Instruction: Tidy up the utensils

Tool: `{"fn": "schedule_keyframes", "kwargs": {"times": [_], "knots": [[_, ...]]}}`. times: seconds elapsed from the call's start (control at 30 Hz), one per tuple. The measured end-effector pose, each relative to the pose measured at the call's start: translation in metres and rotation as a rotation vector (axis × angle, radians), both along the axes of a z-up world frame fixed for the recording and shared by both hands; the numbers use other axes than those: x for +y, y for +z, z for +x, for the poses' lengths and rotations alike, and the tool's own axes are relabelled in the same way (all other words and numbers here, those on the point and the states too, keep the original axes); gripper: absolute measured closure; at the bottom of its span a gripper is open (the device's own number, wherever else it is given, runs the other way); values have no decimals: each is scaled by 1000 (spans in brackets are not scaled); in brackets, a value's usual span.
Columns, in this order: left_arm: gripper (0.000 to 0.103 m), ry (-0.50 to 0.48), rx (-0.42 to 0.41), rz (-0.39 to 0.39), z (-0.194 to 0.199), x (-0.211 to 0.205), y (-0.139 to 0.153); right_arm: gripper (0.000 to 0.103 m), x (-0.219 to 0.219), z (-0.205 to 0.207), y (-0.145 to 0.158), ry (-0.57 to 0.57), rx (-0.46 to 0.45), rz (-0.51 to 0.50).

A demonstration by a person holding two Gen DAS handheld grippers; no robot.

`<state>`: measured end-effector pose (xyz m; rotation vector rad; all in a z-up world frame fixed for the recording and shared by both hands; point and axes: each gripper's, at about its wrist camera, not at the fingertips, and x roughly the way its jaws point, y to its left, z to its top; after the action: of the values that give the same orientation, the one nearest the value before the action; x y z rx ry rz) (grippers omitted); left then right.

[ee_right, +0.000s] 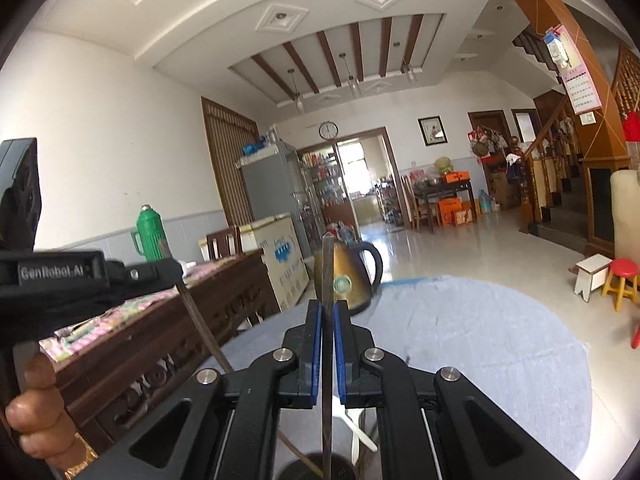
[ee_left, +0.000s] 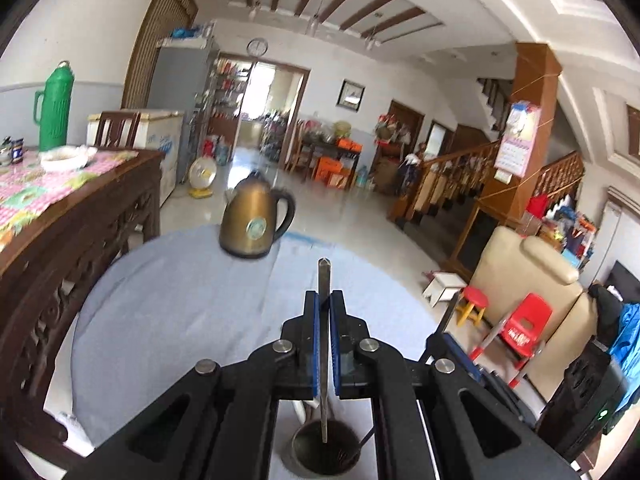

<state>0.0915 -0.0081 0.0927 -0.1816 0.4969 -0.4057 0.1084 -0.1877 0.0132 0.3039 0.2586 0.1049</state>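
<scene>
Utensils: one thin flat metal utensil (ee_left: 323, 344) clamped in the left gripper (ee_left: 324, 300), another slim metal utensil (ee_right: 328, 320) pinched in the right gripper (ee_right: 328, 308). Both hang above the dark round metal cup (ee_left: 324, 452) at lower centre; insertion appears unfinished.

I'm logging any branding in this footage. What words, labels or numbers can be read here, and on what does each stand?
"GenRobot.AI": on the black body of the left tool, right wrist view.
Round sticker on the bronze kettle: blurred, unreadable.
Blue print on the white chest freezer: too small to read.
Wall calendar on the wooden pillar: digits too small.
Wall clock: numerals not legible.
</scene>
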Motion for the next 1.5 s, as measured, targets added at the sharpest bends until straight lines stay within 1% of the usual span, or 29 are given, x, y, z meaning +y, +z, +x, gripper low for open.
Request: {"fn": "schedule_keyframes", "kwargs": {"times": [0.1, 0.13, 0.27, 0.33, 0.4, 0.43, 0.53, 0.6, 0.67, 0.73, 0.83, 0.9, 0.97, 1.0, 1.03, 1.1, 1.13, 1.17, 1.23, 1.33, 1.4, 1.5], "knots": [[98, 20, 40, 20, -1, -2, -20, 96, -3, -3, -11, -4, 23, -1], [98, 25, 48, 22, -1, -2, -22, 96, -4, -4, -14, -2, 31, 0], [98, 41, 107, 35, -1, -1, -41, 96, -12, -20, -15, -2, 47, 9], [98, 46, 132, 46, -5, 0, -47, 96, -14, -23, -15, 1, 59, 10], [98, 44, 153, 52, -10, 2, -51, 96, -12, -35, -13, 7, 71, 2], [98, 41, 161, 60, -12, 2, -52, 95, -11, -36, -14, 11, 91, -1], [98, 50, 188, 75, -20, 5, -53, 93, -10, -46, -13, 10, 112, 6], [97, 61, 197, 75, -26, 10, -50, 81, -14, -52, -13, 12, 141, 20], [95, 69, 192, 78, -34, 13, -47, 61, -18, -59, -11, 4, 139, 40], [87, 82, 177, 80, -42, 17, -43, 51, -23, -69, -4, -14, 118, 46], [81, 98, 149, 81, -57, 22, -36, 51, -28, -88, 12, -36, 80, 29], [79, 107, 136, 79, -66, 25, -29, 51, -30, -96, 21, -47, 63, 29], [74, 117, 124, 79, -76, 27, -23, 51, -34, -107, 29, -57, 43, 35], [66, 124, 116, 82, -81, 27, -21, 51, -32, -113, 33, -62, 34, 34], [61, 136, 104, 87, -88, 28, -17, 51, -33, -117, 35, -66, 28, 32], [42, 168, 69, 97, -102, 28, -10, 51, -37, -128, 44, -80, 9, 28], [38, 181, 55, 101, -108, 29, -7, 50, -40, -138, 48, -89, -4, 30], [36, 195, 37, 106, -115, 29, -4, 50, -44, -145, 52, -95, -12, 33], [31, 220, 14, 119, -127, 29, 0, 49, -48, -156, 57, -110, -23, 32], [26, 228, -14, 140, -141, 27, 1, 47, -53, -173, 59, -130, -30, 17], [24, 225, -24, 171, -146, 22, 1, 44, -59, -183, 58, -154, -29, 14], [24, 214, -25, 218, -152, 17, -1, 44, -68, -195, 54, -184, -9, 28]]}}
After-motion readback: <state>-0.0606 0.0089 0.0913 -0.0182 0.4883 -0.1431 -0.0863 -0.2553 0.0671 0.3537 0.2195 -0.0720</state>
